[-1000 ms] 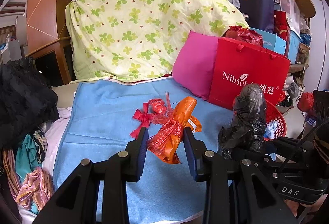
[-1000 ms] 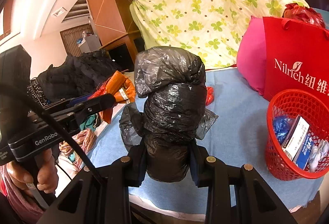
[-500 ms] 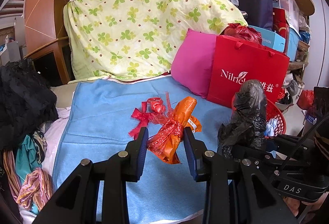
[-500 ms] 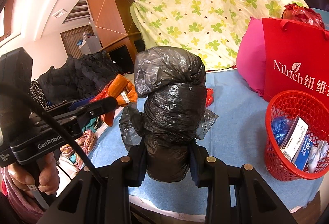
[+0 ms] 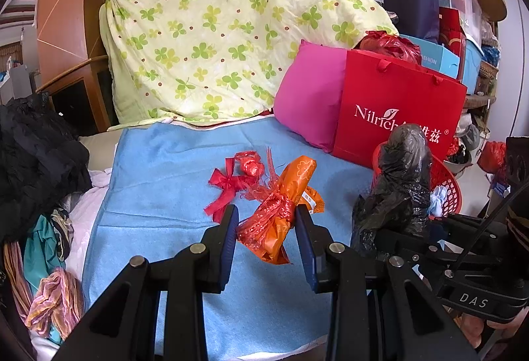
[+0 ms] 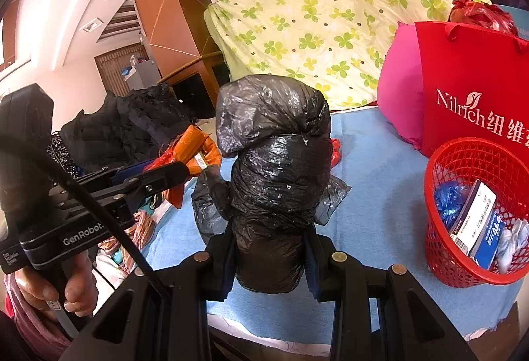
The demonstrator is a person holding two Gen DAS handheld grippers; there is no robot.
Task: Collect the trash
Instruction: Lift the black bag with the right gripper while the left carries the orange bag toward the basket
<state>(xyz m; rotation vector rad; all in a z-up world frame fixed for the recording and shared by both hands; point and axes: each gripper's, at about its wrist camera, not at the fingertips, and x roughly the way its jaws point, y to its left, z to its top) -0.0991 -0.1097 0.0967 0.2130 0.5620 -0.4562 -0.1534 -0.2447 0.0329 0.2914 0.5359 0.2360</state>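
Note:
My left gripper (image 5: 266, 228) is shut on an orange wrapper tied with red mesh ribbon (image 5: 284, 205), held above the blue cloth (image 5: 158, 195). From the right wrist view the same wrapper (image 6: 195, 146) sticks out past the left gripper (image 6: 158, 172). My right gripper (image 6: 269, 245) is shut on a bundled black plastic bag (image 6: 277, 182), which stands up between its fingers. That bag (image 5: 403, 189) appears at the right of the left wrist view. A red ribbon bow (image 5: 231, 185) lies on the cloth. A red mesh basket (image 6: 476, 212) holds boxes and wrappers.
A red paper shopping bag (image 5: 396, 109) and a pink cushion (image 5: 310, 96) stand behind the basket. A green clover quilt (image 5: 231, 30) is heaped at the back. Dark clothes (image 5: 36, 156) and loose fabrics (image 5: 56, 301) pile at the left. A hand (image 6: 49, 291) grips the left handle.
The left gripper has drifted very slightly with the orange wrapper still in it. The right gripper and the black bag have not moved.

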